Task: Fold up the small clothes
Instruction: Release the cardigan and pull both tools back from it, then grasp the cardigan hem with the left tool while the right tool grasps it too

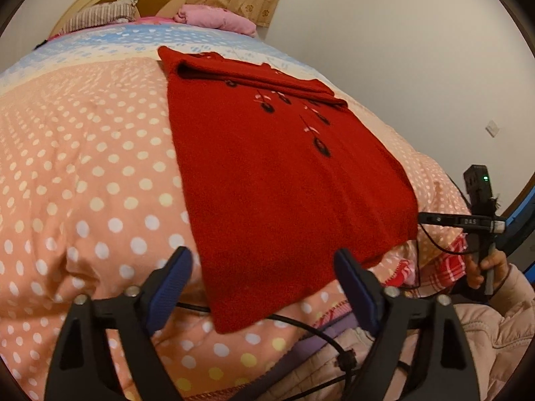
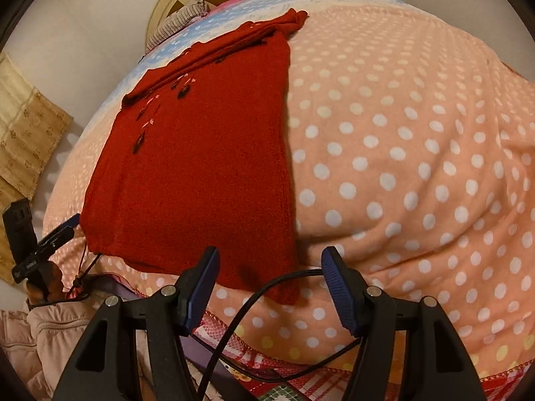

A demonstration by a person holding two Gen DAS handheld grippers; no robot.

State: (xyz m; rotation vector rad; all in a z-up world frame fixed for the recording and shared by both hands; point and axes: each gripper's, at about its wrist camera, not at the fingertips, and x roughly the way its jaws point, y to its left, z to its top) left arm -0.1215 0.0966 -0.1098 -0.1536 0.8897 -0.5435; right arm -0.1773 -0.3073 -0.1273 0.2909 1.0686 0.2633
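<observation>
Your red knit garment (image 1: pixel 284 173) lies flat on the polka-dot quilt (image 1: pixel 83 167) of the bed, sleeves folded across its top. Your left claw (image 1: pixel 264 267) and right claw (image 2: pixel 269 264) both gape empty at its near hem.

Open right hand-held gripper (image 2: pixel 269 269) hovers over red sweater's (image 2: pixel 200 173) near corner.
</observation>
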